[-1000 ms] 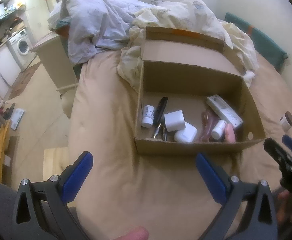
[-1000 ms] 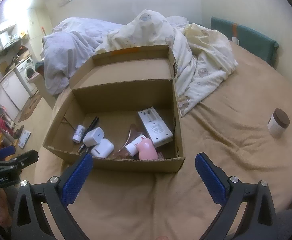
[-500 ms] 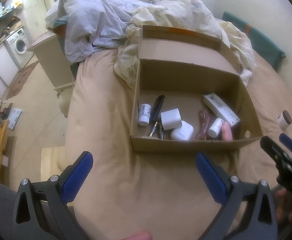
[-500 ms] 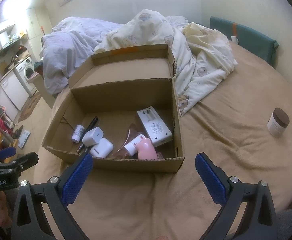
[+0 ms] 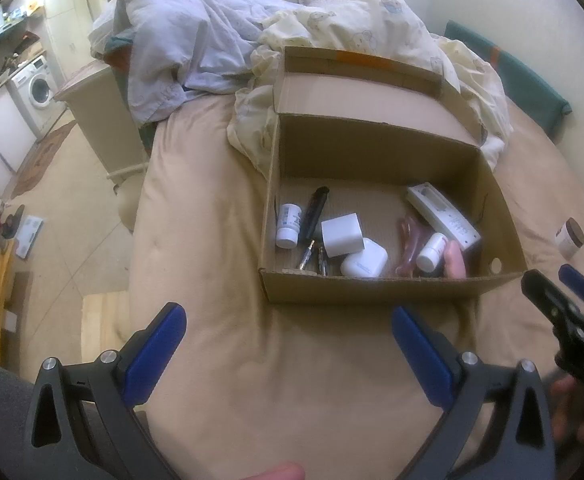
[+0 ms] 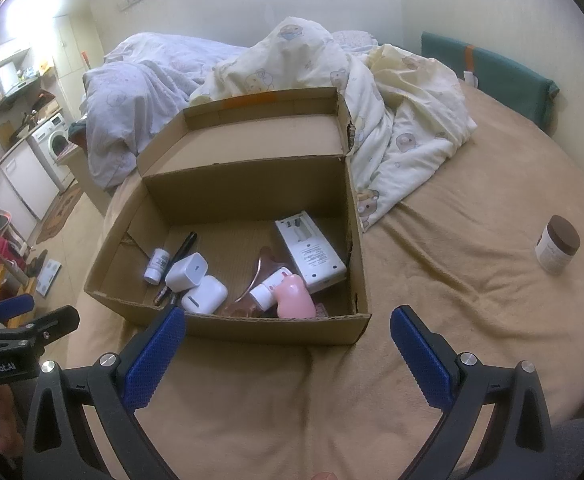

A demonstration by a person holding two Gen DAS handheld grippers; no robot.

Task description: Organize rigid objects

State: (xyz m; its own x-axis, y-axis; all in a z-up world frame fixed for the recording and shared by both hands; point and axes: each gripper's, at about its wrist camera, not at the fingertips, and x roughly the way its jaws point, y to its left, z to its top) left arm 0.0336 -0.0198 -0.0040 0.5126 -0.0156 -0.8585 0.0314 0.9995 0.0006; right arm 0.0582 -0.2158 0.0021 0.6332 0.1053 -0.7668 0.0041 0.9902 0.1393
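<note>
An open cardboard box [image 5: 372, 290] [image 6: 251, 330] sits on the tan bedspread. It holds a white charger cube [image 5: 342, 235] [image 6: 187, 270], a white earbud case [image 5: 364, 263] [image 6: 204, 300], a small white bottle [image 5: 288, 221] [image 6: 156, 266], a black pen [image 5: 315, 210], a white remote [image 5: 444, 216] [image 6: 310, 249] and a pink item [image 6: 294, 295]. A brown-lidded jar [image 6: 556, 245] [image 5: 570, 237] stands alone on the bed to the right. My left gripper [image 5: 287, 342] and right gripper [image 6: 283, 344] hover open and empty just before the box's near wall.
Rumpled duvets [image 6: 392, 120] are piled behind the box. A green headboard cushion [image 6: 492, 72] lines the far right. The bed's left edge drops to a floor with a washing machine [image 5: 37, 88] and a bedside cabinet [image 5: 99, 120].
Both grippers stay open and empty. The left view has shifted slightly, so the box sits a little lower in it; the right view is nearly unchanged.
</note>
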